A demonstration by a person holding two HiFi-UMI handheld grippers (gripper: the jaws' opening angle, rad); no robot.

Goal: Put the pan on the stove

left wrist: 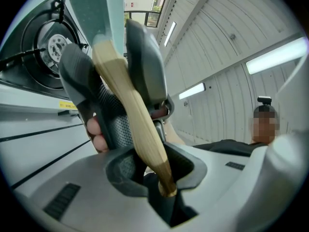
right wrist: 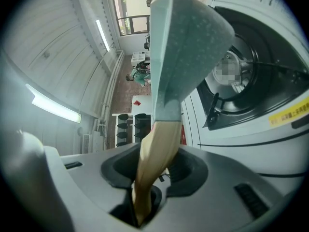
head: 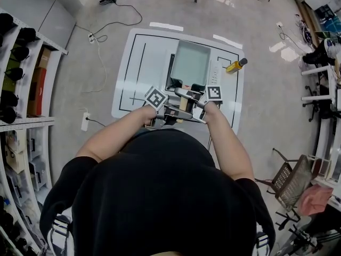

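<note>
The pan (head: 190, 63) is a rectangular grey-green one with a pale wooden handle (head: 184, 103). It hangs over the stove (head: 214, 73) on the white table (head: 133, 73). Both grippers are shut on the handle from opposite sides, the left gripper (head: 169, 106) nearer me and the right gripper (head: 193, 101) beside it. In the left gripper view the handle (left wrist: 130, 110) runs out of my left gripper (left wrist: 161, 180) past the right gripper (left wrist: 111, 71) to the pan (left wrist: 91, 8), with the burner (left wrist: 50, 45) behind. In the right gripper view the handle (right wrist: 154, 158) leaves the right gripper (right wrist: 145, 199), and the pan (right wrist: 188, 37) hangs clear of the burner (right wrist: 241, 81).
A yellow oil bottle (head: 235, 65) lies on the table right of the stove. Shelves (head: 21, 63) line the left wall. A power strip (head: 85, 121) and cables lie on the floor at left. A chair (head: 290, 180) stands at right.
</note>
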